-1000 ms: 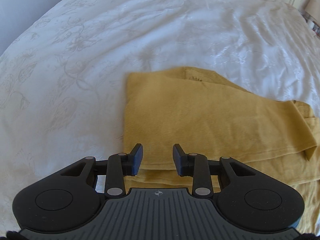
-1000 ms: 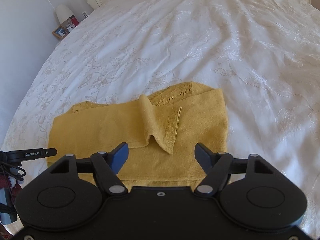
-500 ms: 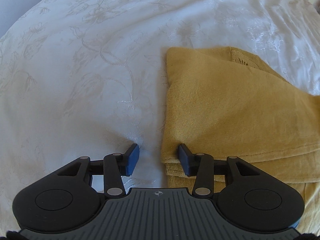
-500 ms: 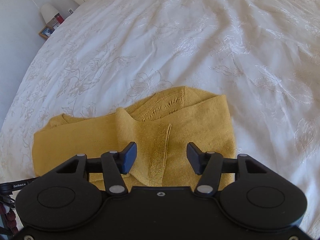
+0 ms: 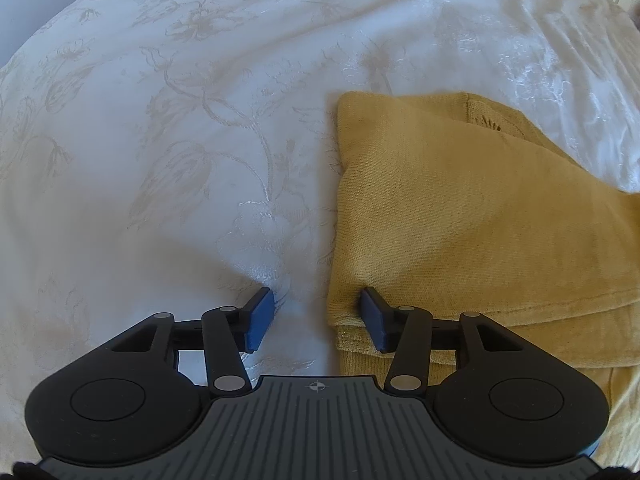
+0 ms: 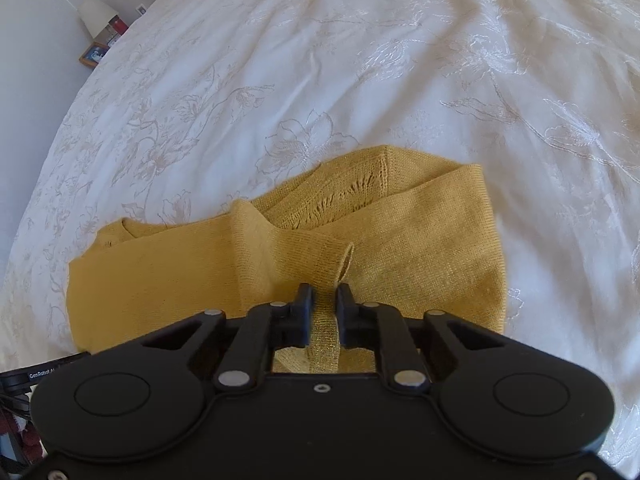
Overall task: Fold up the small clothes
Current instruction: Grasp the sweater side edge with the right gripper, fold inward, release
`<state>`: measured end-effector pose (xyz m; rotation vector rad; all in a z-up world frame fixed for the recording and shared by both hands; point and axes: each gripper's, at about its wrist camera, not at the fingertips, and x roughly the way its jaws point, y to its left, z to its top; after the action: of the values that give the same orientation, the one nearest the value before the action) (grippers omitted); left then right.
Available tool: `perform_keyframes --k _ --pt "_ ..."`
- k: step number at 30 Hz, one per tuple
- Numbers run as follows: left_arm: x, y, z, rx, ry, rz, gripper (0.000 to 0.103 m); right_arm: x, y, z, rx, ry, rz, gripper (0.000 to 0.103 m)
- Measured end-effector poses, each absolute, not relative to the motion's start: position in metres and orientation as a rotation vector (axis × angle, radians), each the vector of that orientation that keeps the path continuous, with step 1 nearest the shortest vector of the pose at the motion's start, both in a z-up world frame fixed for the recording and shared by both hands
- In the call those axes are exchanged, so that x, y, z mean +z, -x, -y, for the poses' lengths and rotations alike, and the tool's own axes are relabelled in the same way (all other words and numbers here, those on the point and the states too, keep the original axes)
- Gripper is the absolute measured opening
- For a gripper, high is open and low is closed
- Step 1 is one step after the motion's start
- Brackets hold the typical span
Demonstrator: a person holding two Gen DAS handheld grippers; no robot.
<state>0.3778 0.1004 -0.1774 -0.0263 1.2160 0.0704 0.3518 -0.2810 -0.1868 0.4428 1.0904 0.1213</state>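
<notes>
Both grippers have dropped closer to the yellow sweater (image 6: 280, 272) lying partly folded on the white bedspread (image 5: 160, 160). Right gripper (image 6: 325, 300) has just clamped onto a ribbed cuff (image 6: 326, 320). Left gripper (image 5: 316, 316) has been spreading; its jaws straddle the sweater's left edge, pads not pressing, holding nothing.

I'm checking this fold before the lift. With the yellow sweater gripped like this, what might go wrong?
The right hand-held gripper is shut on only a narrow ribbed cuff of the yellow sweater, so lifting may pull the sleeve out and undo the fold. The left hand-held gripper is open astride the sweater's folded edge, one finger on the white bedspread; closing there might pinch the bedspread too or catch only some layers.
</notes>
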Motion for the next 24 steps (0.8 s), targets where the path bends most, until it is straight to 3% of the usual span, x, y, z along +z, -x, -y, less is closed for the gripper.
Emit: perform_keyframes --k 1,11,13,20,24 --pt "-0.178 -0.377 -0.101 0.068 0.027 -1.215 0.048 -0.185 -0.352 0.281 0.144 -0.443 -1.089 0.009" --pt "-0.18 -0.377 -0.105 0.01 0.015 -1.213 0.05 -0.158 -0.349 0.312 0.044 -0.297 -1.05 0.009" --pt "-0.179 -0.377 -0.105 0.001 0.009 -1.212 0.05 -0.162 -0.351 0.317 0.014 -0.277 -1.058 0.018" --pt "-0.149 -0.364 -0.095 0.014 -0.113 -1.116 0.049 -0.157 -0.34 0.314 0.026 -0.265 -1.048 0.021" --pt "-0.133 -0.365 -0.083 0.004 -0.137 -1.046 0.049 -0.153 -0.334 0.292 0.083 -0.245 -1.026 0.051"
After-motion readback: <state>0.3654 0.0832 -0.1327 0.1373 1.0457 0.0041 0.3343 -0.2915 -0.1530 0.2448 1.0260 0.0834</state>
